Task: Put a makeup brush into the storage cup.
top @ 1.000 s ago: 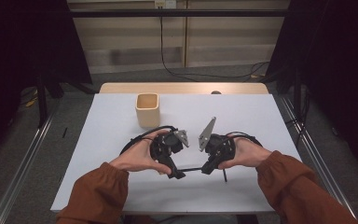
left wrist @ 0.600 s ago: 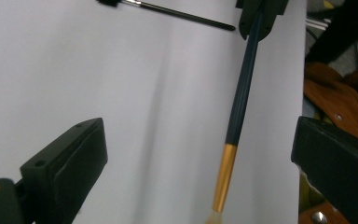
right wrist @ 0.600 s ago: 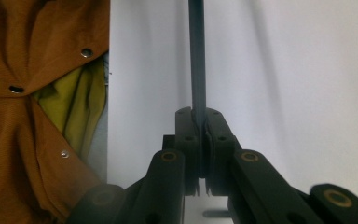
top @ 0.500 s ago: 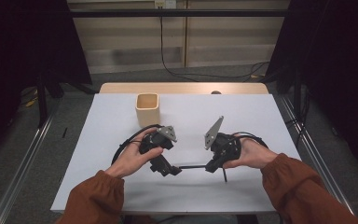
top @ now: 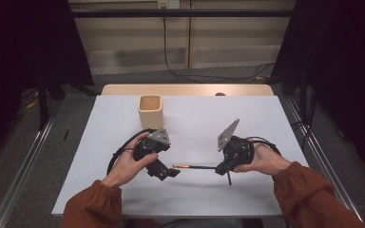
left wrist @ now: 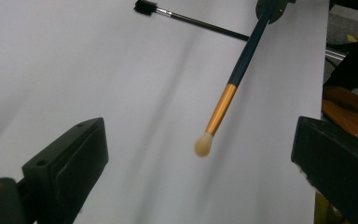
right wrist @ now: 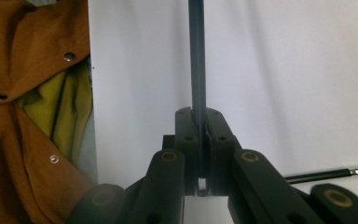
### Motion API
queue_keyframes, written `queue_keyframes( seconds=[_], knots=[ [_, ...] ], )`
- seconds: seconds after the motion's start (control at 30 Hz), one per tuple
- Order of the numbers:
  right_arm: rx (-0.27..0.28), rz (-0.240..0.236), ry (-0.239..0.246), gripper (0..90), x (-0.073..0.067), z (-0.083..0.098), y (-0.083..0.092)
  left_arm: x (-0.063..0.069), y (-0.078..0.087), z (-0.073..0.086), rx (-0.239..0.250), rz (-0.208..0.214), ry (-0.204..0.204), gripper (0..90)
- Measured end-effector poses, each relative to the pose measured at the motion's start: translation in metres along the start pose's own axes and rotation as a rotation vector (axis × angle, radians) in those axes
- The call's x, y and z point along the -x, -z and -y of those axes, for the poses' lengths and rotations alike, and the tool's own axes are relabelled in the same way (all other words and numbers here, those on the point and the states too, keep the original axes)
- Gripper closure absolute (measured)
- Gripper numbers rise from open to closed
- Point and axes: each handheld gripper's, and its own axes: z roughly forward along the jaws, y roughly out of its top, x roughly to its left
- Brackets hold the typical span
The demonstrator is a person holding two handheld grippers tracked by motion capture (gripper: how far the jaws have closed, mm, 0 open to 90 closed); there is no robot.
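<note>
Right claw [top: 222,167] is clamping shut on the dark handle of a makeup brush [top: 195,166], holding it level just above the tabletop [top: 266,118], pale tip w/ gold ferrule pointing at the left claw [top: 168,172]. Left claw is standing wide open w/ nothing in it; in the left gripper view the brush tip [left wrist: 204,144] is hanging between its jaws, not touching either.

Vs a sec ago the two hands have been drifting apart: they were bunched at mid-table, now left is sitting further left and nearer the person, right further right. Prob. means the brush is now stretched out for a handover or re-grip, which hasn't happened yet.

A 2nd brush [left wrist: 186,17] is lying flat on the tabletop by the right hand. Beige cup [top: 150,110] is standing upright, well apart, toward the far edge. Plenty of bare white room btw the hands and cup; near edge is close to both sleeves.
</note>
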Motion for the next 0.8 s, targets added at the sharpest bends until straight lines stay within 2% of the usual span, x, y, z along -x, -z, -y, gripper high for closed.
queue_keyframes(
  seconds=[0.03, 0.2, 0.37, 0.4, 0.47, 0.63, 0.8],
  knots=[
    [0.005, 0.000, 0.000, 85.9, 0.000, 0.001, 0.000, 0.001, 0.001, 0.002, 0.010, 0.006, 0.013, 3.7],
    [0.019, 0.009, -0.034, 85.9, -0.002, 0.010, -0.003, 0.006, 0.005, 0.007, 0.031, -0.005, 0.016, 3.5],
    [0.083, 0.013, -0.049, 85.9, -0.001, 0.016, 0.001, 0.007, 0.012, 0.015, 0.071, -0.024, 0.033, 3.4],
    [0.101, 0.015, -0.048, 85.9, -0.001, 0.017, 0.001, 0.008, 0.013, 0.017, 0.086, -0.021, 0.048, 3.3],
    [0.125, 0.017, -0.048, 85.9, -0.001, 0.017, 0.002, 0.008, 0.015, 0.021, 0.101, -0.043, 0.052, 3.2],
    [0.171, 0.025, -0.060, 85.9, -0.002, 0.020, -0.007, 0.007, 0.017, 0.030, 0.118, -0.067, 0.073, 3.0],
    [0.224, 0.030, -0.062, 85.9, -0.004, 0.019, -0.010, 0.007, 0.020, 0.036, 0.141, -0.066, 0.088, 3.0]
  ],
)
